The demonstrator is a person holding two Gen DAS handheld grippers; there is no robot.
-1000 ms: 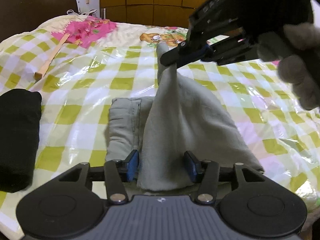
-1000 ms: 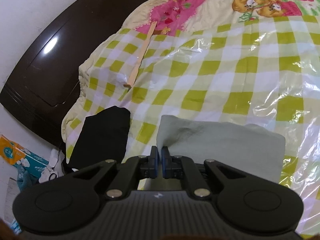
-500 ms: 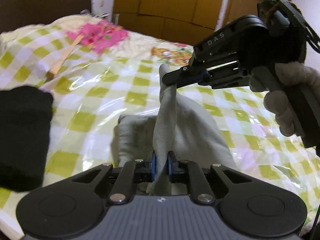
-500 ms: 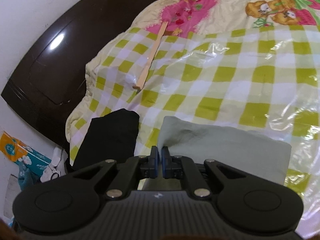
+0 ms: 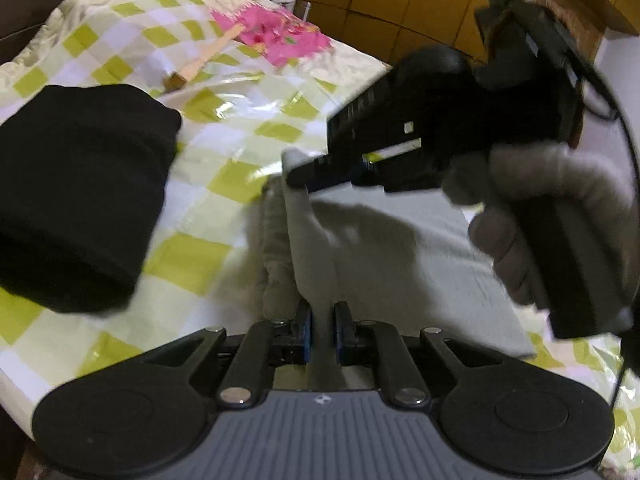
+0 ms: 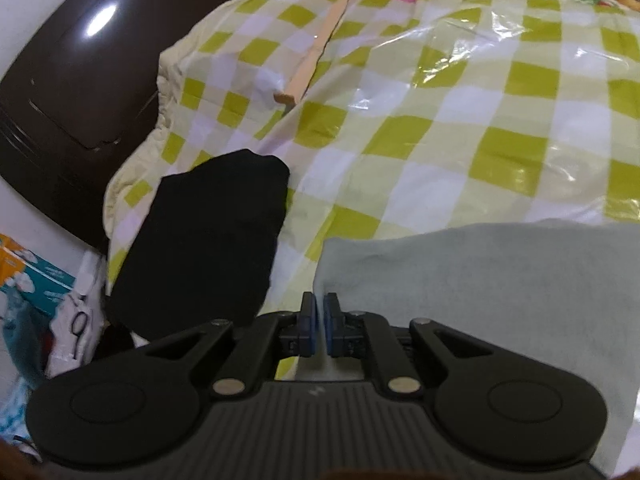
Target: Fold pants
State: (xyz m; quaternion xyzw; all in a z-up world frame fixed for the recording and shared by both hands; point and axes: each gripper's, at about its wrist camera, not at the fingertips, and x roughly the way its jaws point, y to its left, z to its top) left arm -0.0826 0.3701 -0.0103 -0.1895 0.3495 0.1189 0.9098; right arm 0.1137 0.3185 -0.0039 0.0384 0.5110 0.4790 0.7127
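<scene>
Pale grey pants (image 5: 384, 240) lie partly folded on the green-checked bed cover (image 5: 240, 140). One edge of the cloth is lifted between both grippers. My left gripper (image 5: 323, 322) is shut on the near end of that edge. My right gripper (image 5: 294, 174), held by a gloved hand (image 5: 532, 216), is shut on the far corner, low over the bed. In the right wrist view the right gripper (image 6: 319, 326) pinches the corner of the pants (image 6: 480, 280), whose flat layer spreads to the right.
A folded black garment (image 5: 76, 200) lies to the left of the pants, also the black garment (image 6: 208, 240) near the bed's edge. A wooden stick (image 6: 320, 48) rests further back. Dark headboard (image 6: 60, 80) and clutter on the floor (image 6: 40, 300) at left.
My left gripper closed onto the pants' edge. Both grippers then swung left and lower, carrying the lifted edge toward the black garment; the raised peak of cloth has come down.
</scene>
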